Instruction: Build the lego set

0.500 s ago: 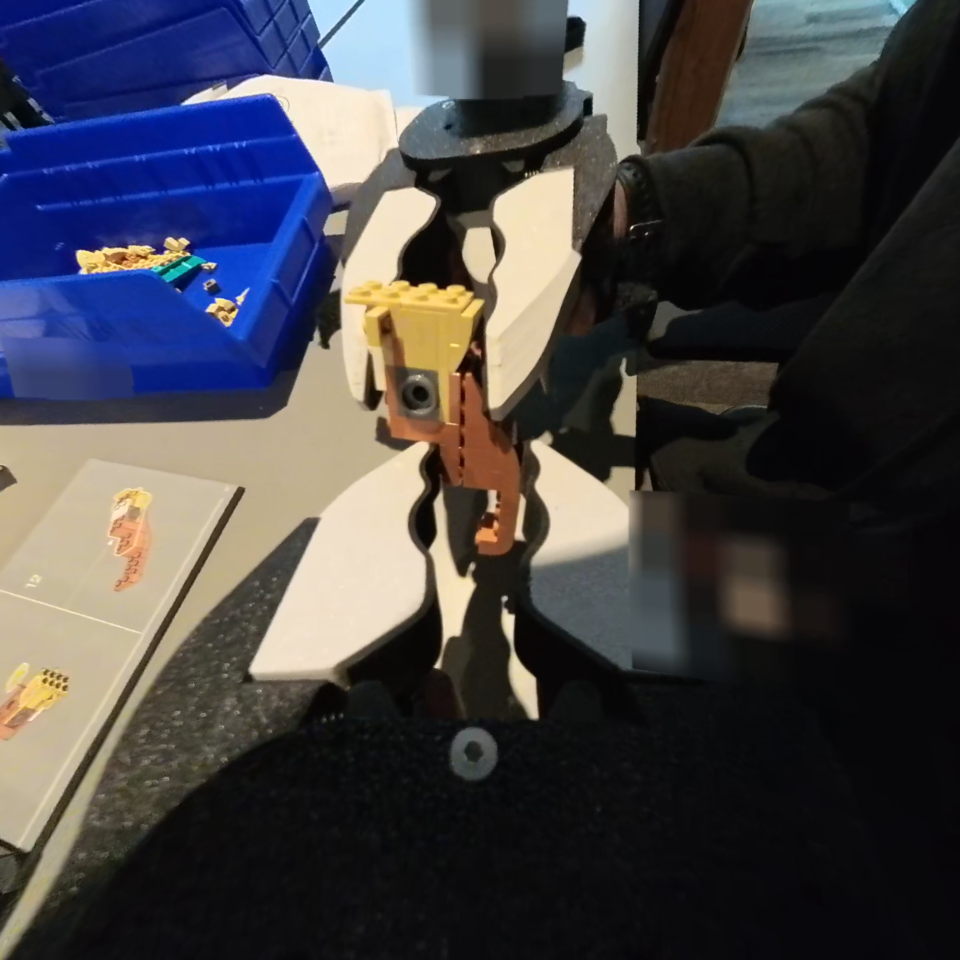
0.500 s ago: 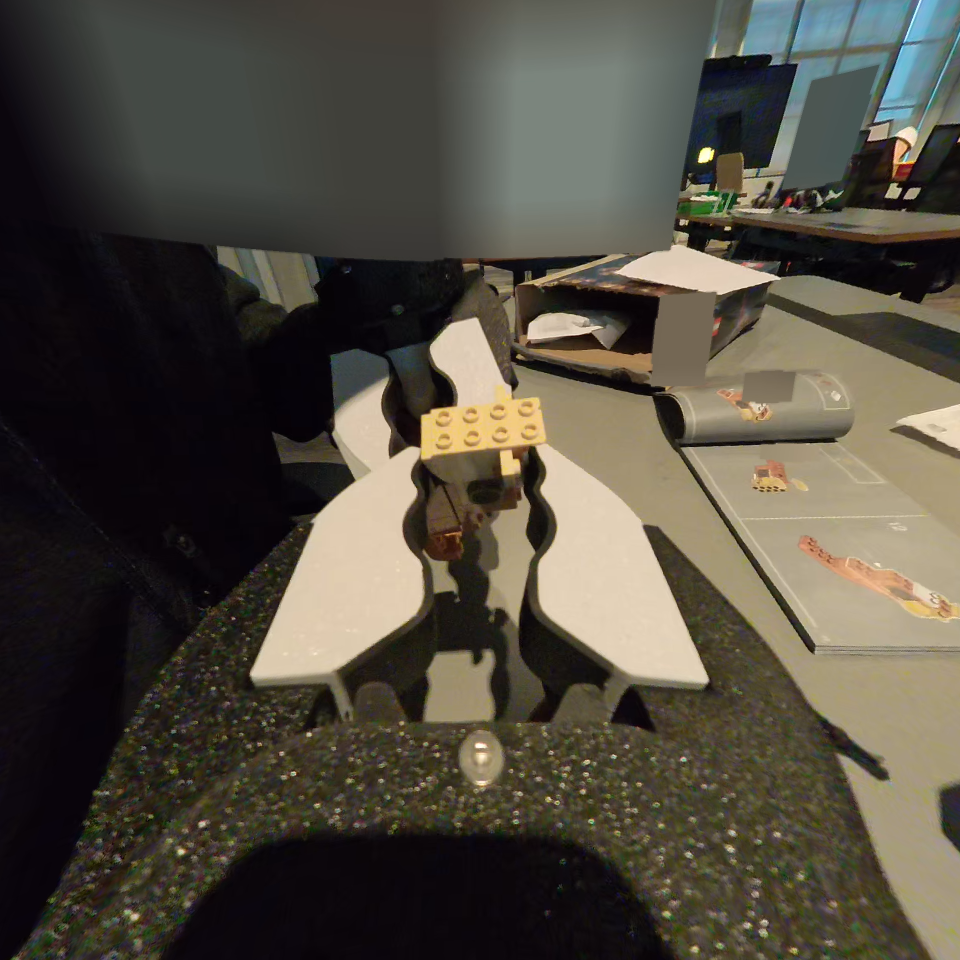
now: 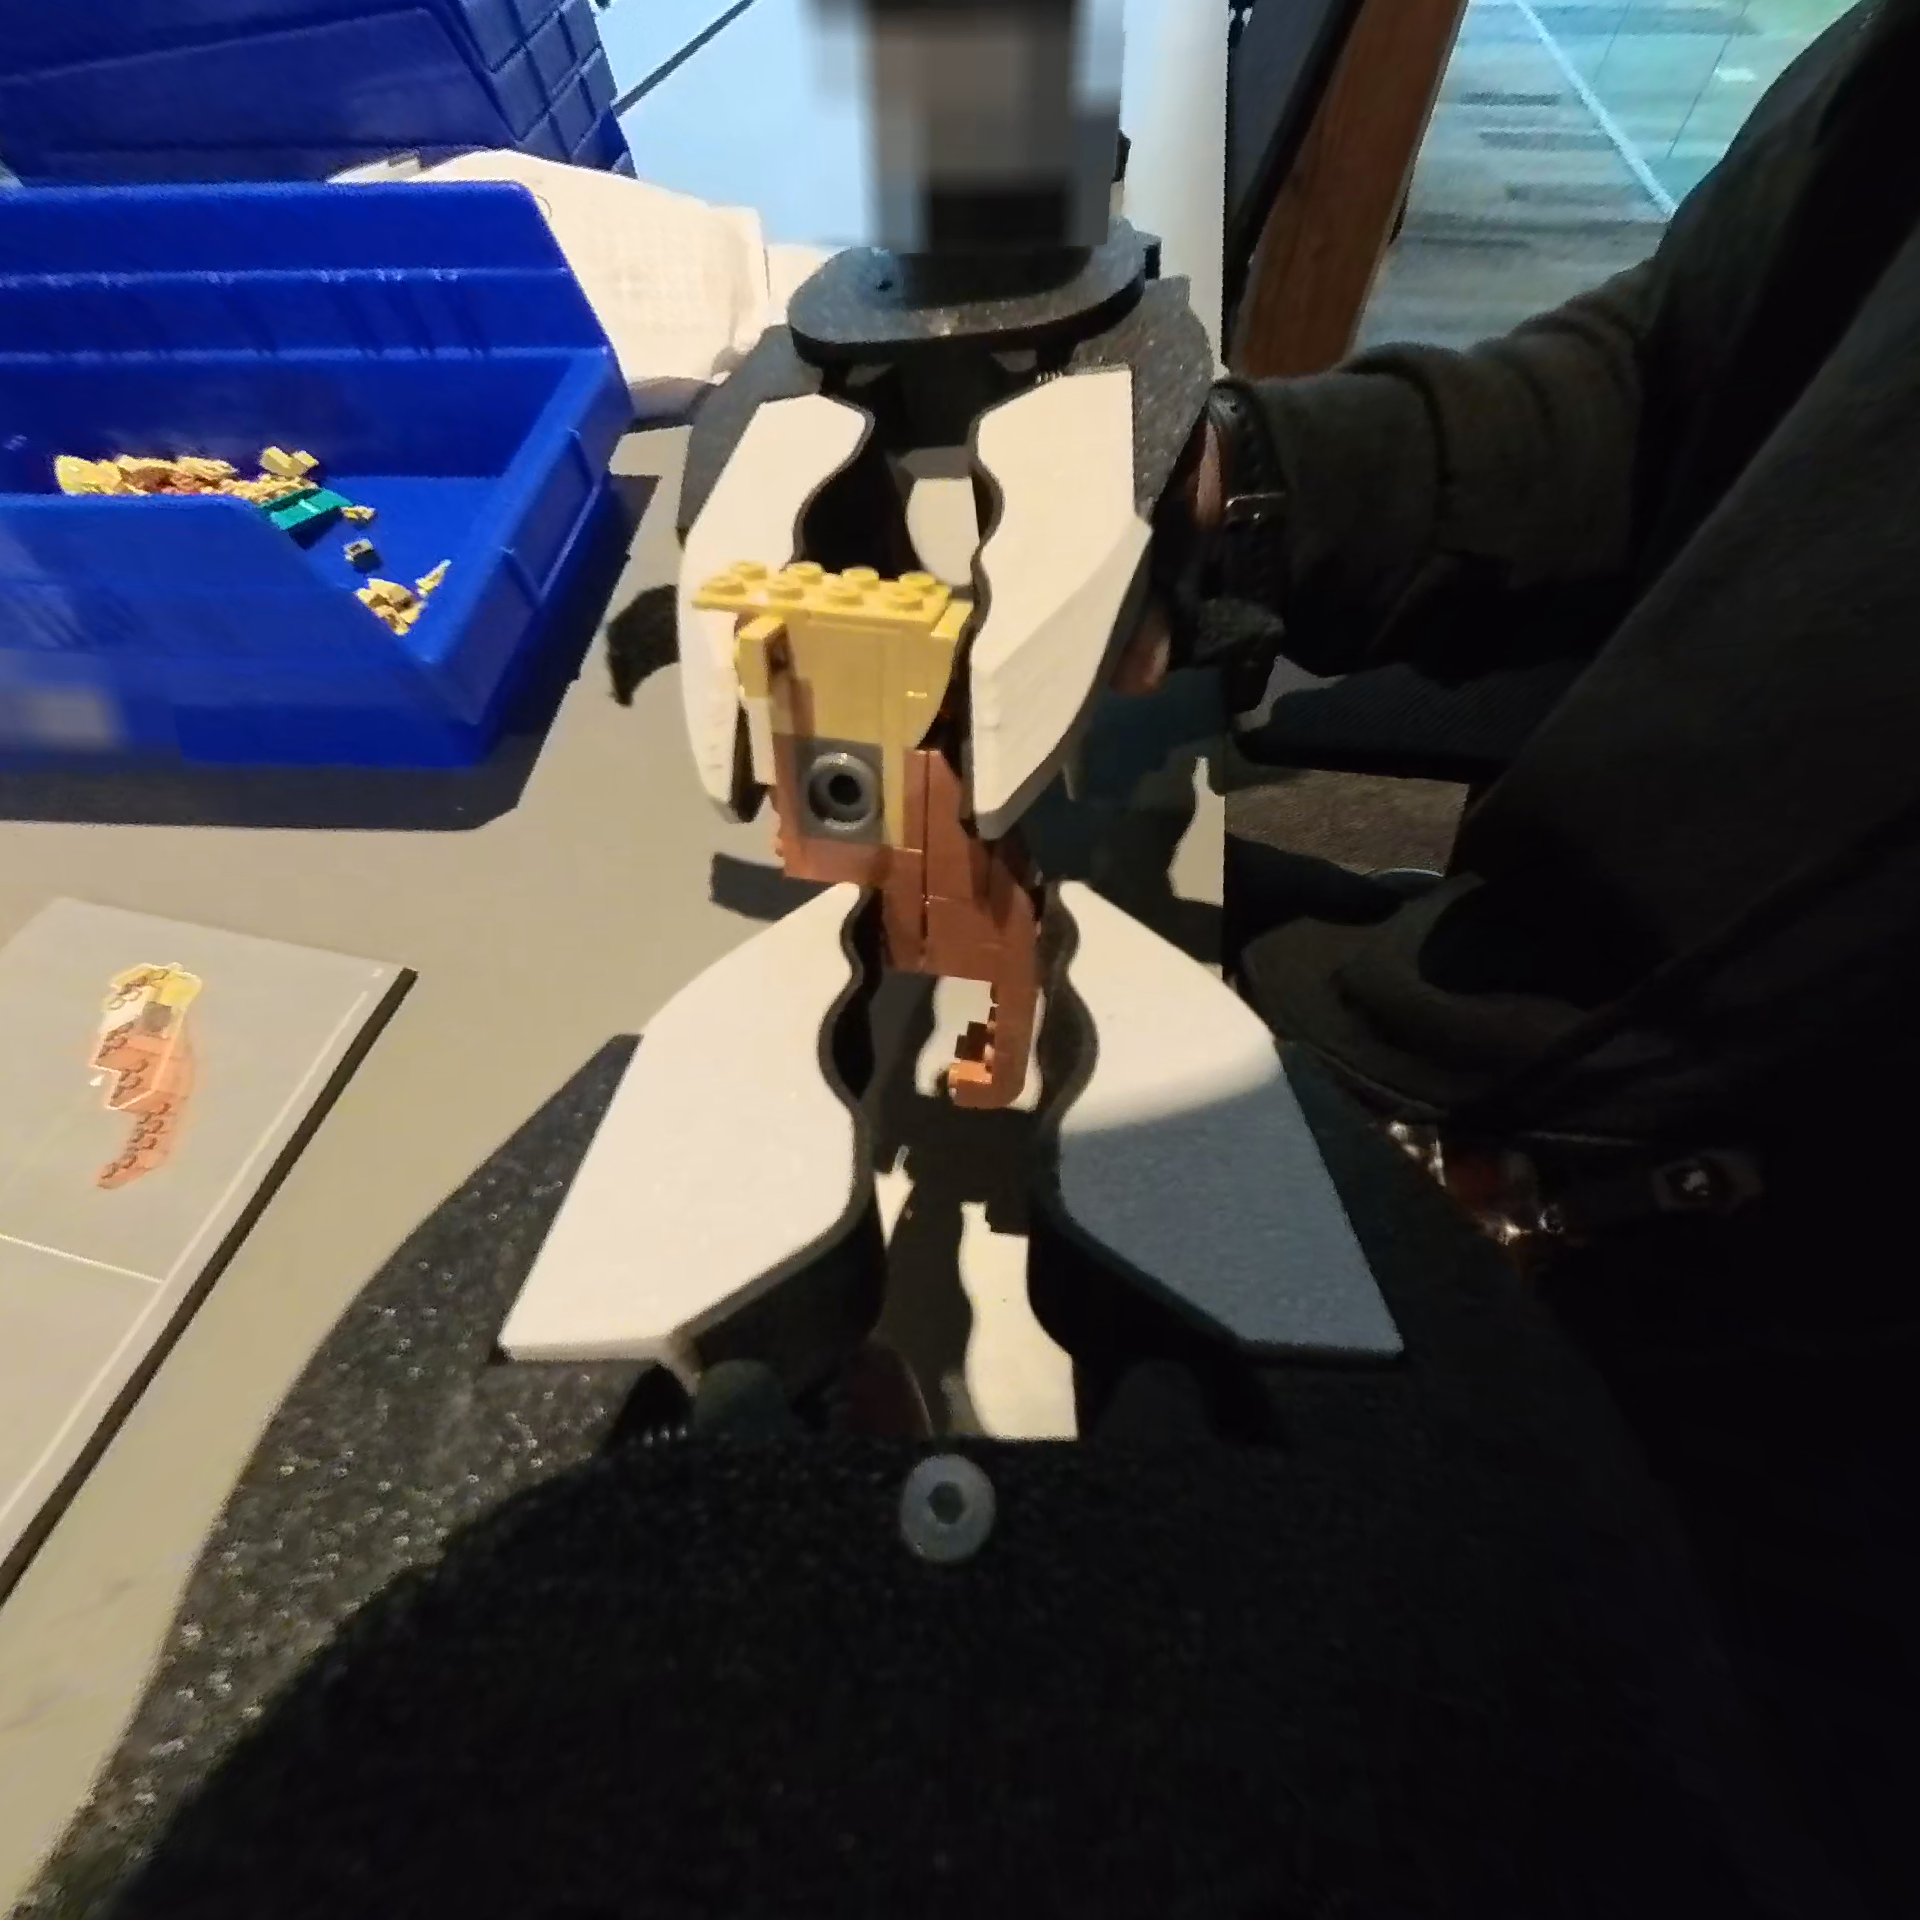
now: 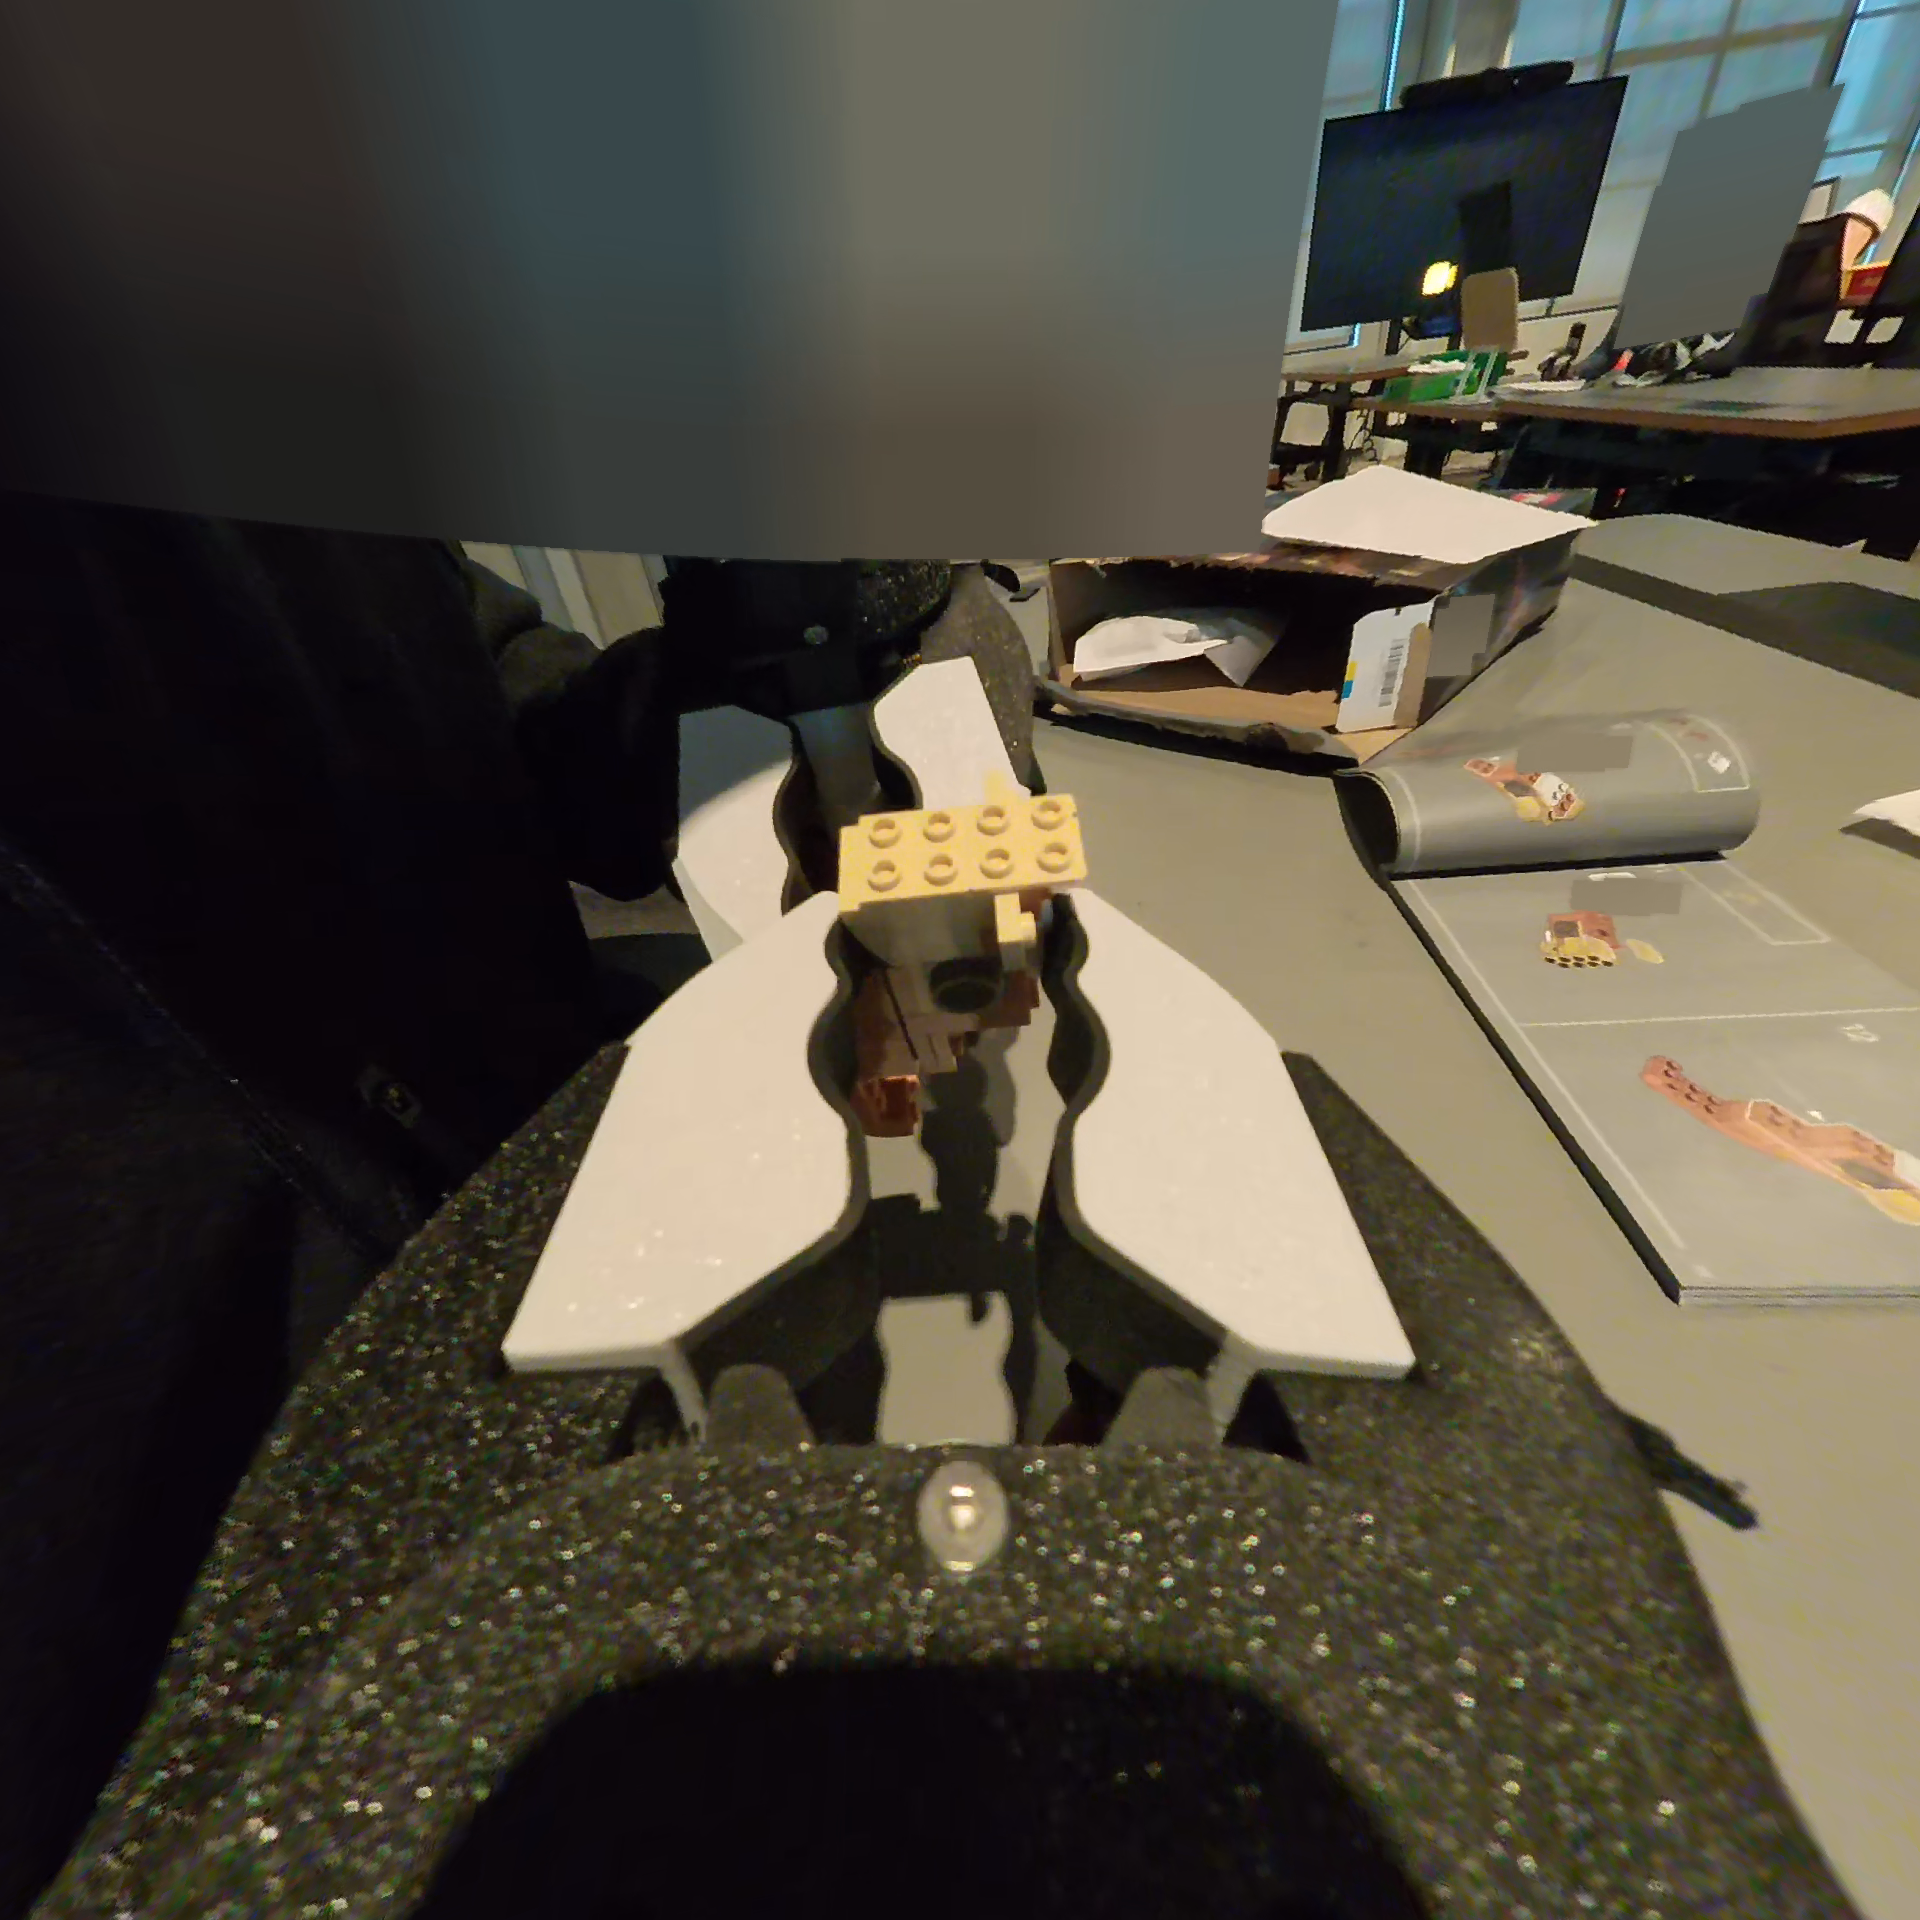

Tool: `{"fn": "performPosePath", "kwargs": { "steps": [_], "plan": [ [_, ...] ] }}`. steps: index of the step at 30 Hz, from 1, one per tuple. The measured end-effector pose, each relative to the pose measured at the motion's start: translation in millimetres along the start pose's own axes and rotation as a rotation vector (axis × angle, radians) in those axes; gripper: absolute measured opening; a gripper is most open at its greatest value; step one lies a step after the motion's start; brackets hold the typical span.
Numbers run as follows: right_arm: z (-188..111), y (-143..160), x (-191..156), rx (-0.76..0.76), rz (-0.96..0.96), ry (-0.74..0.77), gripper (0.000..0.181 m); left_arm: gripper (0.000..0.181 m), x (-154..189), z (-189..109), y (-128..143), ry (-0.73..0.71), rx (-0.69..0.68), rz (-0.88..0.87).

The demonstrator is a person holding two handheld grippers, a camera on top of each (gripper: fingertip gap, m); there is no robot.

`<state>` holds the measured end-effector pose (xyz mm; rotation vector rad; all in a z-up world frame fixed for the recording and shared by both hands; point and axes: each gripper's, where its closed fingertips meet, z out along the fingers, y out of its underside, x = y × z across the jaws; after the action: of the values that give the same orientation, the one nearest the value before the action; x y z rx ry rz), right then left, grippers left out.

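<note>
a small lego model [image 3: 902, 831], tan at the top and brown below, is held up in the air above the grey table [image 3: 540, 894], between the two grippers, which face each other. in the left wrist view the left gripper [image 3: 951, 940] is seen clenched on the brown lower part of the model, its pale fingers [image 3: 727, 1122] pressed to either side; a thin brown tail hangs down between them. from the opposite side the right gripper [image 3: 862, 717] is closed around the tan upper part, just under a tan studded plate [image 3: 831, 597] that caps the model. a dark grey round piece [image 3: 840, 792] is set in the model's side.

in the right wrist view the right gripper [image 4: 951, 971] is seen gripping the model [image 4: 940, 961] below the plate [image 4: 966, 852], with the left gripper's fingers reaching in from behind.

to the left of the model a blue bin [image 3: 312, 540] rests on the table, with loose tan pieces [image 3: 187, 473] lying inside. an open booklet [image 4: 1704, 1060] lies flat on the table, and an opened cardboard box [image 4: 1299, 644] stands beyond it. a dark sleeve [image 3: 1507, 468] is seen behind the right gripper.
</note>
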<state>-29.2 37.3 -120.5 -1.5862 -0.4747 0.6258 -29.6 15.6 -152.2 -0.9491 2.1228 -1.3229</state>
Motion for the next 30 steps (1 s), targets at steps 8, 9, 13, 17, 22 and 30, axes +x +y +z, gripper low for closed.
{"fn": "performPosePath", "kwargs": {
  "steps": [8, 9, 13, 17, 22, 30],
  "plan": [
    [2.5, 0.3, 7.8, -0.009, 0.026, 0.036, 0.037, 0.029, -2.3, 1.0, -1.8, 0.073, 0.060, -0.146],
    [2.9, 1.1, 10.1, -0.015, 0.031, 0.047, 0.039, 0.029, -3.3, 1.3, -1.9, 0.084, 0.075, -0.176],
    [-1.0, -0.7, 14.0, 0.023, 0.113, 0.046, 0.046, 0.029, -9.1, 0.1, -1.8, 0.107, 0.117, -0.281],
    [-2.3, 0.5, 13.7, 0.023, 0.137, 0.053, 0.045, 0.028, -10.6, -2.1, -3.0, 0.123, 0.140, -0.329],
    [-0.1, 2.8, 13.1, -0.012, 0.144, 0.052, 0.044, 0.028, -10.3, -2.9, -4.5, 0.128, 0.143, -0.334],
    [1.6, 3.5, 10.4, -0.018, 0.118, 0.050, 0.041, 0.029, -8.8, -2.7, -6.4, 0.077, 0.093, -0.269]
  ]
}}
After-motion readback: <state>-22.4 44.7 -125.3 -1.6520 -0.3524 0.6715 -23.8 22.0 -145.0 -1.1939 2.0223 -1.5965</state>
